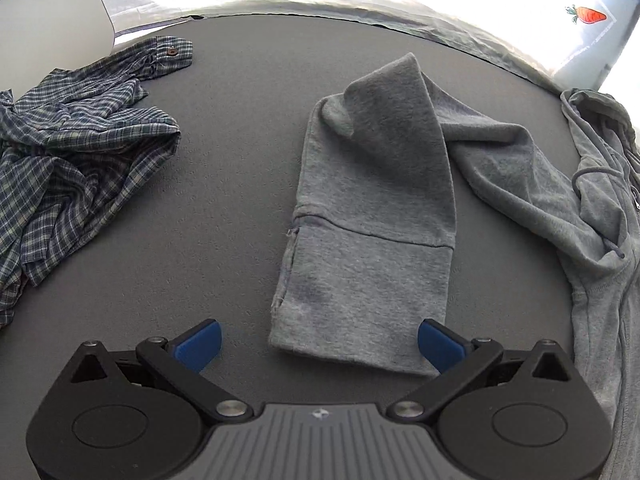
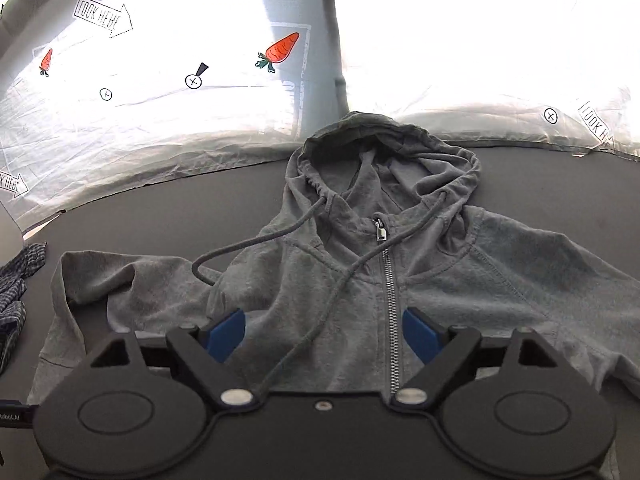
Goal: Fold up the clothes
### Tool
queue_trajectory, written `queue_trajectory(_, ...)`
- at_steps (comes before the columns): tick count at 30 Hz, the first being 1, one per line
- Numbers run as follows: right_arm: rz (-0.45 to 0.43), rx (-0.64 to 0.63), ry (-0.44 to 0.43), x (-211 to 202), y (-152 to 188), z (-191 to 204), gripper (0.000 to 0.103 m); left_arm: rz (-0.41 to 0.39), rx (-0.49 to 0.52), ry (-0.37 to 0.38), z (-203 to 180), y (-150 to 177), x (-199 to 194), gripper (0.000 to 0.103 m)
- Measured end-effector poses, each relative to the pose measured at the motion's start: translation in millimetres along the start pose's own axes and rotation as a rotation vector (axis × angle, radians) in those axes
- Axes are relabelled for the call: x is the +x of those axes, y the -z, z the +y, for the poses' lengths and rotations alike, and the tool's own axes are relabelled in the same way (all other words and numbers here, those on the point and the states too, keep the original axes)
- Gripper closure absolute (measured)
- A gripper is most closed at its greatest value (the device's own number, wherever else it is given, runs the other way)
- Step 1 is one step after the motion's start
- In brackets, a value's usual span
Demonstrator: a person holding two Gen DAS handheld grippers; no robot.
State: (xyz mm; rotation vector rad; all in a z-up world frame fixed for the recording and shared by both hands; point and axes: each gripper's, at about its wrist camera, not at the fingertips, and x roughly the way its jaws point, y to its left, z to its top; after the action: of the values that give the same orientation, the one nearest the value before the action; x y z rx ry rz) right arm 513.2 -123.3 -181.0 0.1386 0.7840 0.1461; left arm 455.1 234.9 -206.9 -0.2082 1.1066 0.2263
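Note:
A grey zip hoodie (image 2: 400, 264) lies front up on the dark grey table, hood toward the far edge, drawstrings trailing across the chest. Its left sleeve (image 1: 372, 240) stretches out over the table, folded back on itself near the far end, cuff toward me. My left gripper (image 1: 318, 346) hovers open over that cuff, blue pads on either side and apart from the cloth. My right gripper (image 2: 322, 334) stands open above the hoodie's chest near the zipper (image 2: 390, 304), nothing between its pads.
A crumpled blue plaid shirt (image 1: 68, 152) lies at the left of the table (image 1: 220, 184), also at the left edge as plaid shirt (image 2: 16, 280). A white printed sheet (image 2: 160, 120) hangs behind the table's far edge. A pale upright panel (image 1: 52, 16) stands at the far left.

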Motion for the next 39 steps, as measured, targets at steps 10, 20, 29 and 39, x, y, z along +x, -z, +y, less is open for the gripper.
queue_trajectory(10, 0.075, 0.020, -0.206, 67, -30, 59, 0.058, -0.019, -0.024, -0.042, -5, -10, 9, 0.000)
queue_trajectory(20, 0.017, 0.005, -0.214, 74, -38, 53, 0.103, -0.040, -0.025, -0.049, -7, -8, 9, 0.000)
queue_trajectory(29, 0.067, -0.020, -0.205, 68, -34, 46, 0.077, -0.034, -0.031, -0.056, -7, -10, 9, 0.000)
queue_trajectory(39, 0.122, -0.161, -0.190, 108, -29, 85, 0.072, 0.035, -0.032, -0.055, -5, -22, 12, 0.000)
